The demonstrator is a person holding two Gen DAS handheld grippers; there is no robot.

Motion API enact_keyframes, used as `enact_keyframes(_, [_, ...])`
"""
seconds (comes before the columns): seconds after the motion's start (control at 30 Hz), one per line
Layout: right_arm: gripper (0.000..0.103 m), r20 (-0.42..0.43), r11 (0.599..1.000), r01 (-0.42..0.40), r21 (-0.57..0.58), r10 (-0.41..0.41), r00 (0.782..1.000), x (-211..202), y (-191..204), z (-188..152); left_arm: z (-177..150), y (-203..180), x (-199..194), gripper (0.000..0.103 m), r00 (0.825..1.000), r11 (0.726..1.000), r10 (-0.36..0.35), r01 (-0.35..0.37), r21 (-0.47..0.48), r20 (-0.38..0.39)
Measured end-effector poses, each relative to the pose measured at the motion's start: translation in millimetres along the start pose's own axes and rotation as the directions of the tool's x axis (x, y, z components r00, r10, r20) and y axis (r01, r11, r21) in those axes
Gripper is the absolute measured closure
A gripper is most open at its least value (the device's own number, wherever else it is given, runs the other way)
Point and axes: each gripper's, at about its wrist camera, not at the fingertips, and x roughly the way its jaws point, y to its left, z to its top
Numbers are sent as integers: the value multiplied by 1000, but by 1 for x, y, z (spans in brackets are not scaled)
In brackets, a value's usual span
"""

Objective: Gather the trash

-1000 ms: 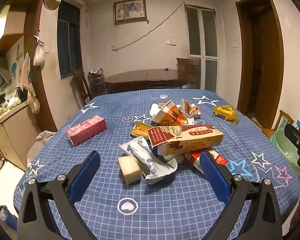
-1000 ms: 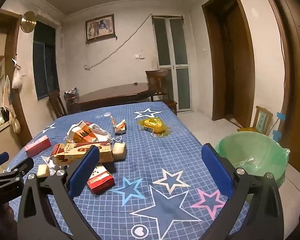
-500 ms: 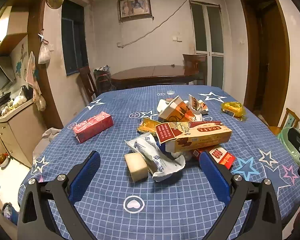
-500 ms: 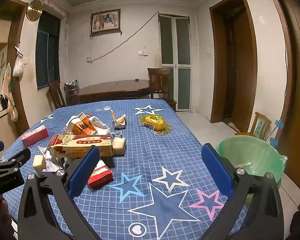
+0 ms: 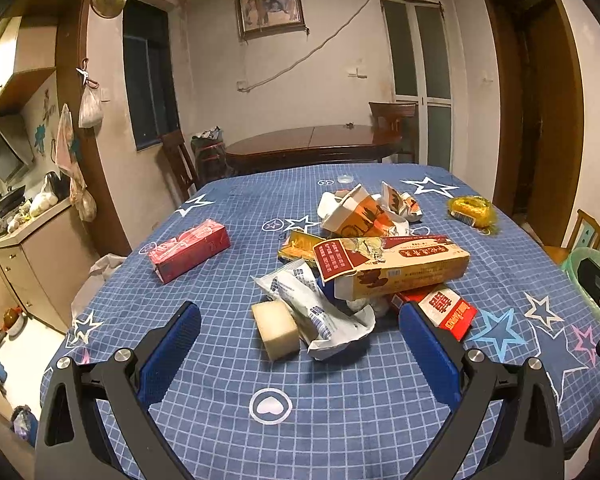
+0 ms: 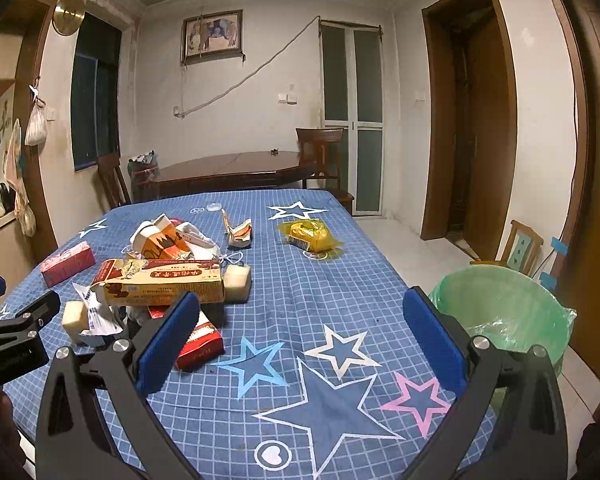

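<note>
Two spread, empty claws, left claw (image 5: 300, 320), right claw (image 6: 302, 312), long box (image 5: 392, 266) half-hiding wrappers, bin (image 6: 504, 312) edge-cropped

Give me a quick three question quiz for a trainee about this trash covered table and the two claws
1. True or false: the left claw is shut on the pale foam block.
2. What lies on top of the pile: A) long yellow carton, B) pink box, C) yellow wrapper?
3. Which side of the table is the green-lined bin on?

Key: 1 false, both claws open and empty; 2 A; 3 right, beside the right claw.
</note>
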Motion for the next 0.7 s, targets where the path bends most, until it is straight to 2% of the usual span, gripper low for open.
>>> enact_keyframes(0.7, [5, -21, 1000, 1, -9, -2, 1000, 3, 1, -3, -5, 0, 4, 4, 1000, 1000, 11, -11, 3, -14])
